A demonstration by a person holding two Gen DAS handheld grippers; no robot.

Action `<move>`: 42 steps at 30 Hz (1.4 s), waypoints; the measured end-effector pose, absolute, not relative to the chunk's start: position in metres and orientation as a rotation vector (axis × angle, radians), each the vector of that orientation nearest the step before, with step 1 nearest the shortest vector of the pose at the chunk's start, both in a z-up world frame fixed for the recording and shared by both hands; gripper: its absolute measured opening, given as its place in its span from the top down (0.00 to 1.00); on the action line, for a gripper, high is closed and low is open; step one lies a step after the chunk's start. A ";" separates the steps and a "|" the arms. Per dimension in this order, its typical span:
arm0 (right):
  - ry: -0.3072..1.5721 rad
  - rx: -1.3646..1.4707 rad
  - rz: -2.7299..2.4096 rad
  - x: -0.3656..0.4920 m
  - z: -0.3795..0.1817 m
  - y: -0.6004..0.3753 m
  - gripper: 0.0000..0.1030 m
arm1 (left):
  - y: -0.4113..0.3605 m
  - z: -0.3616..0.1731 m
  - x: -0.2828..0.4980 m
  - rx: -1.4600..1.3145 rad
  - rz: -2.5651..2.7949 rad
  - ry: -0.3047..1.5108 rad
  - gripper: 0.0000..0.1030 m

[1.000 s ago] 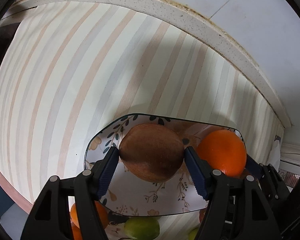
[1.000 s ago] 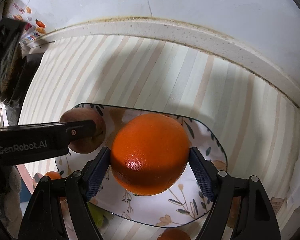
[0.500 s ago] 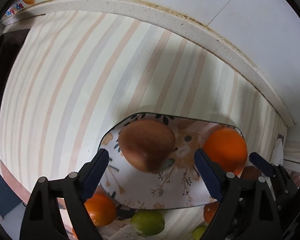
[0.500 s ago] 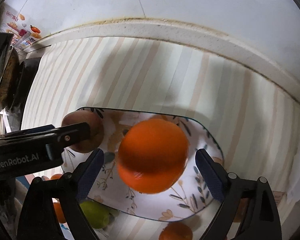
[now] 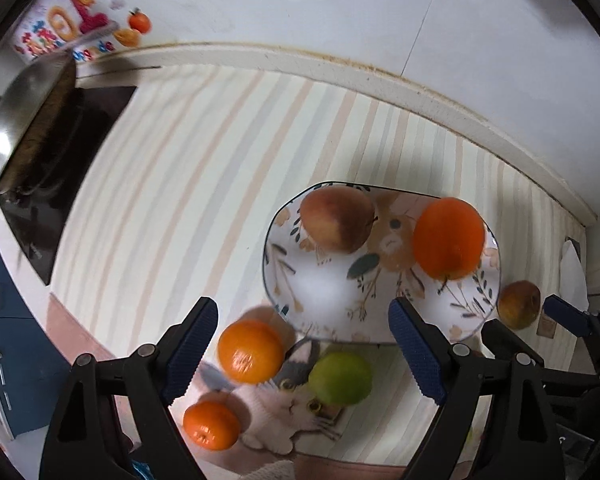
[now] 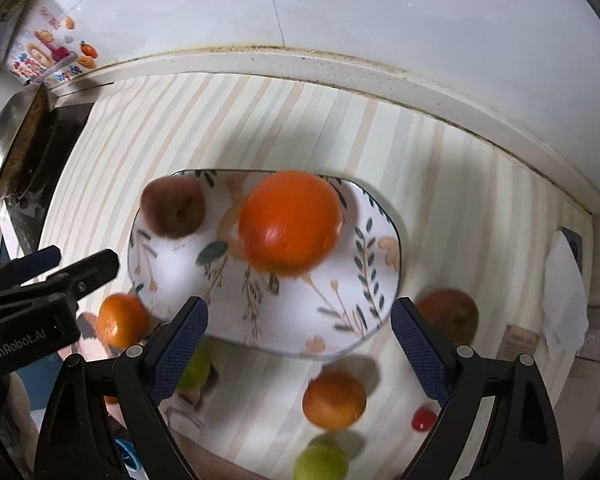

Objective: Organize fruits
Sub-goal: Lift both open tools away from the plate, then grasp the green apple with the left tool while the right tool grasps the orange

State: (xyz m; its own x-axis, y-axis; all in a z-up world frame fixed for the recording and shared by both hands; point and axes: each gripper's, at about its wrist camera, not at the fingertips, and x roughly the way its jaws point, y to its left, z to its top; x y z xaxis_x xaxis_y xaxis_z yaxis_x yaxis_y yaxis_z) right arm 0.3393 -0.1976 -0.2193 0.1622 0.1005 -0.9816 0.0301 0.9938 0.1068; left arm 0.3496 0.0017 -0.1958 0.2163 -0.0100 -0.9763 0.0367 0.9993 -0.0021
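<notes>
A: Both tools have lifted away since a second ago. Then the left tool (image 5: 302, 344) was clamped on the brown-red apple (image 5: 336, 218) and the right tool (image 6: 299, 342) on the big orange (image 6: 290, 222); their jaws have just been opening, and now both stand wide and released, nothing between the pads.

B: So where did the fruit end up?

A: On the floral plate (image 5: 324, 300), apple at the far left, orange at the far right, apart from each other. The plate sits on the striped counter (image 5: 180, 184).

B: And beyond the plate?

A: Loose fruit around its near edge: an orange (image 5: 250, 350) just below the left tool, a smaller one (image 5: 211, 424) nearer still, a green fruit (image 5: 340, 376), another brownish apple (image 6: 450, 316) right of the plate, and an orange (image 6: 334, 398) under the right tool.

B: Step in hand?

A: I'd say two placements are done and the next pick-ups come now. Each tool would need to drop over a nearby loose fruit, straddle it squarely and close gently, since round fruit rolls.
</notes>
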 end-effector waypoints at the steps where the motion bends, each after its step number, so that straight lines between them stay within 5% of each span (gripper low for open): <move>1: 1.399 0.106 0.051 0.332 -0.214 -0.196 0.08 | 0.002 -0.191 0.346 0.023 -0.030 1.341 0.15; 27: 1.160 0.123 0.052 0.214 -0.083 -0.198 0.08 | 0.001 -0.102 0.236 0.008 -0.050 1.136 0.15; 32: 1.215 0.203 0.042 0.208 -0.103 -0.208 0.08 | 0.003 -0.131 0.244 0.006 -0.032 1.209 0.15; 42: 1.413 0.351 -0.029 0.229 -0.232 -0.245 0.08 | -0.014 -0.245 0.275 0.073 -0.044 1.466 0.15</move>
State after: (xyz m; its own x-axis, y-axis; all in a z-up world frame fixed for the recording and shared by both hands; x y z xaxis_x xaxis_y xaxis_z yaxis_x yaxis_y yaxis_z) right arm 0.2290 -0.2454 -0.2320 0.1656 0.1873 -0.9682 0.2266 0.9483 0.2222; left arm 0.2751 -0.0143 -0.2450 0.1042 0.0143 -0.9945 0.0743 0.9970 0.0221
